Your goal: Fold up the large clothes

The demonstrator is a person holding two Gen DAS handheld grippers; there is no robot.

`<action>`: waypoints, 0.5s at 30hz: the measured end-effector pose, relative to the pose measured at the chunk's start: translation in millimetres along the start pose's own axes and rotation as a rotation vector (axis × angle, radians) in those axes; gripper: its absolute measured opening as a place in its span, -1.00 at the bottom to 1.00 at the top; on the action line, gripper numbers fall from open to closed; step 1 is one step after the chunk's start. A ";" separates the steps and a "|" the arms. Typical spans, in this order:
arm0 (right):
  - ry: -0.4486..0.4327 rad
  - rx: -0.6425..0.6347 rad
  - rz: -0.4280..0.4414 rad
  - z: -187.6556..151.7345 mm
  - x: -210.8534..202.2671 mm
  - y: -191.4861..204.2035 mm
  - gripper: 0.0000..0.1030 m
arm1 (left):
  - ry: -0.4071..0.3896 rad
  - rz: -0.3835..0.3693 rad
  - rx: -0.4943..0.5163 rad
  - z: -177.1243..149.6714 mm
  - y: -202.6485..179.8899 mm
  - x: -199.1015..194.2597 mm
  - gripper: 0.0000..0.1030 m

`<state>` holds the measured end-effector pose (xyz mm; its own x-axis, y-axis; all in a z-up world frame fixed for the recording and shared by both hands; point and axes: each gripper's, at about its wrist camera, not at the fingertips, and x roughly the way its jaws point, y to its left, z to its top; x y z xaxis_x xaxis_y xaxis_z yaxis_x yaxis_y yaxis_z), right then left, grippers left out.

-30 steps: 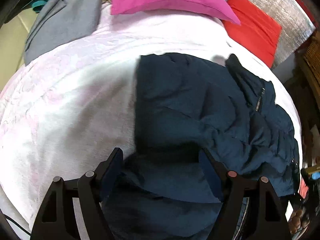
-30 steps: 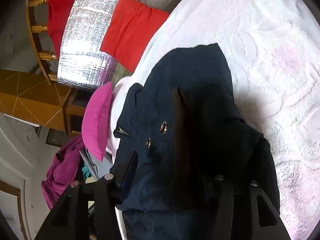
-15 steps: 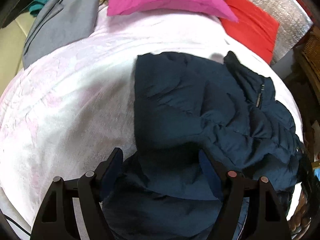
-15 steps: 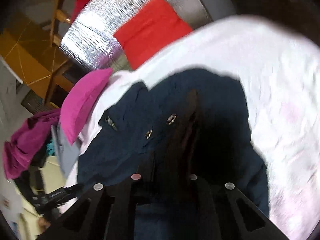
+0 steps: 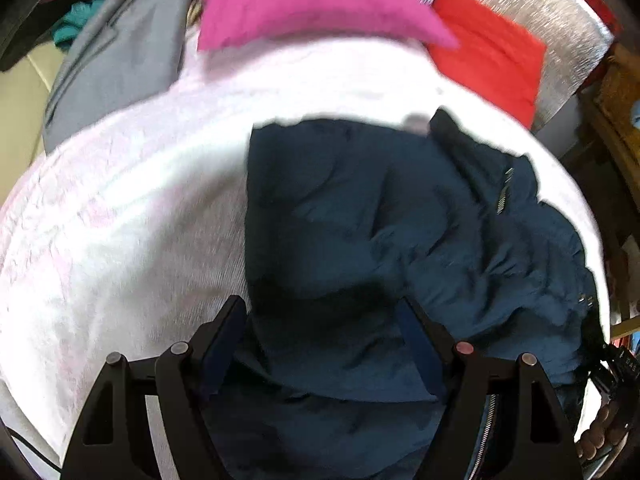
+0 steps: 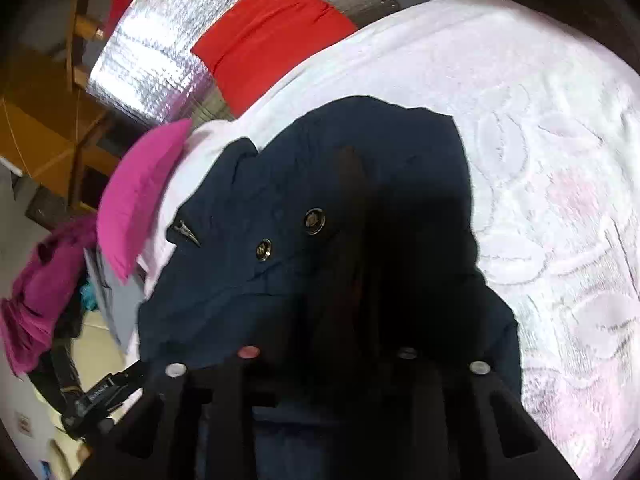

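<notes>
From the left wrist, the left claw (image 5: 320, 344) stands wide open, its two fingers straddling a fold of the navy jacket (image 5: 380, 220) without visibly pinching it; the cloth bulges up between them. The jacket lies bunched on the bed (image 5: 120, 200), stretching ahead and off to the right of the claw, with a zipper (image 5: 505, 192) far ahead on the right. Beyond the jacket sit a pink pillow (image 5: 304, 4) and a red pillow (image 5: 488, 48); a grey garment (image 5: 120, 64) lies far ahead on the left. The open stance over the near hem suggests the claw is placed to take a fresh edge for a fold.

From the right wrist, the right claw (image 6: 328, 354) has its fingers drawn close together and buried in dark jacket (image 6: 280, 280) fabric, apparently clamped on a raised layer, probably to lift that side over. Two snap buttons (image 6: 314, 221) show just ahead and left of it. White bedcover (image 6: 560, 200) spreads to its right.
</notes>
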<state>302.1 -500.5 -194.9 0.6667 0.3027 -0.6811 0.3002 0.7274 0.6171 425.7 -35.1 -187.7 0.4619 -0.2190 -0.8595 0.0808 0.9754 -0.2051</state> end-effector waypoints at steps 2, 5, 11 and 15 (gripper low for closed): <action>-0.015 0.021 0.031 0.9 -9.5 -4.5 0.02 | -0.052 -0.017 0.015 1.0 -4.3 -9.9 0.52; -0.009 0.034 0.058 -3.8 -15.1 -10.4 0.02 | -0.067 -0.041 0.044 2.7 -12.6 -8.8 0.52; 0.060 -0.002 0.045 -13.6 7.1 -2.7 -0.62 | 0.021 0.035 0.141 -9.4 -39.1 20.7 0.52; -0.001 -0.077 0.012 -14.4 0.1 9.6 -0.69 | 0.009 0.066 0.186 -11.9 -45.4 20.2 0.52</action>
<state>295.3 -484.6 -194.6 0.6705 0.3111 -0.6736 0.2391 0.7688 0.5931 420.9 -84.2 -201.3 0.4641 -0.1535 -0.8724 0.2130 0.9753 -0.0583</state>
